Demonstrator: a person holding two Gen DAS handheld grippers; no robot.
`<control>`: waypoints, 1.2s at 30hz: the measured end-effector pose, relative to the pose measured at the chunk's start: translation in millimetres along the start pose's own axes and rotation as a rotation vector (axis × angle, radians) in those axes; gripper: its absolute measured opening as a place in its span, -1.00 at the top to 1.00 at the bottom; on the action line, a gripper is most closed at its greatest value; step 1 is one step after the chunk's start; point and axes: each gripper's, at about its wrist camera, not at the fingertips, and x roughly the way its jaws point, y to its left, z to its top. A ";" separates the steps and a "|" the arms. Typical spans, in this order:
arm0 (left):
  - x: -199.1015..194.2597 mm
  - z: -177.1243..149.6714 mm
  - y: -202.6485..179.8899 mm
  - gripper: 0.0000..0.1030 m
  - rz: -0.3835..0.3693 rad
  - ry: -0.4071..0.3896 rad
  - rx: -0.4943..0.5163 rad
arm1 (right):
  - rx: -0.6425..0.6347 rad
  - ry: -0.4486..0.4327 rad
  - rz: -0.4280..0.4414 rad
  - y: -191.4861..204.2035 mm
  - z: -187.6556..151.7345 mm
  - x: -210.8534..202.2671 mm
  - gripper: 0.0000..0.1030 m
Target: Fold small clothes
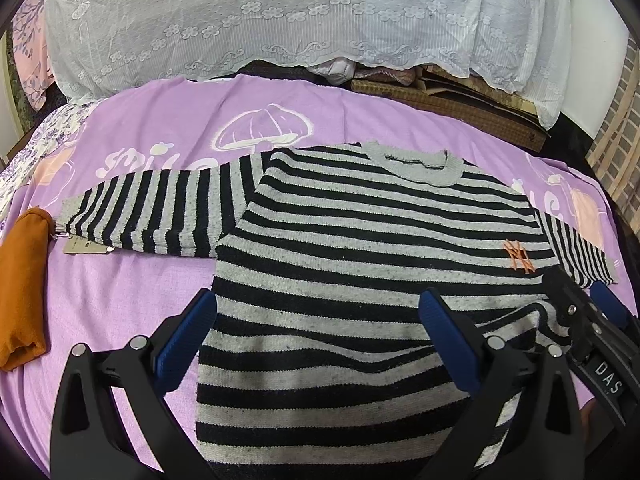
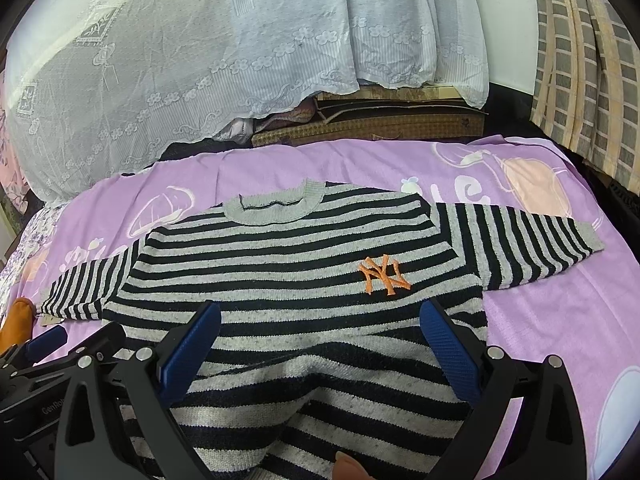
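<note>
- Plainly, the striped sweater (image 1: pixel 360 240) lies flat, front up, on the purple sheet (image 1: pixel 120 280), collar far, hem near, both sleeves spread sideways.
- It looks soft, limp and light; knit should pinch easily, best taken at a sleeve cuff or hem corner.
- Left gripper (image 1: pixel 316 336) hovers released over the near left hem, jaws wide, holding nothing.
- Right gripper (image 2: pixel 320 344) likewise hangs unclenched over the near body, below the orange logo (image 2: pixel 384 276).
- An orange folded garment (image 1: pixel 20 288) lies left, just beside the left cuff and its paper tag (image 1: pixel 86 246); lace-covered bedding (image 1: pixel 260 20) stands far, well apart.
</note>
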 end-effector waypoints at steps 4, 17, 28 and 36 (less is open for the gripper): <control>1.7 -0.9 2.6 -0.91 0.005 0.005 -0.003 | 0.001 0.003 -0.001 0.4 -0.9 0.7 -0.93; -8.1 -3.5 11.9 -0.91 0.017 0.000 -0.022 | -0.009 0.009 0.004 9.2 -8.2 3.6 -0.93; -24.1 -18.6 29.8 -0.91 0.026 -0.006 -0.054 | 0.002 -0.006 -0.001 2.7 -16.7 -20.5 -0.93; -33.8 -29.3 25.1 -0.91 0.020 -0.009 -0.030 | -0.009 0.011 -0.006 -3.0 -26.6 -28.3 -0.93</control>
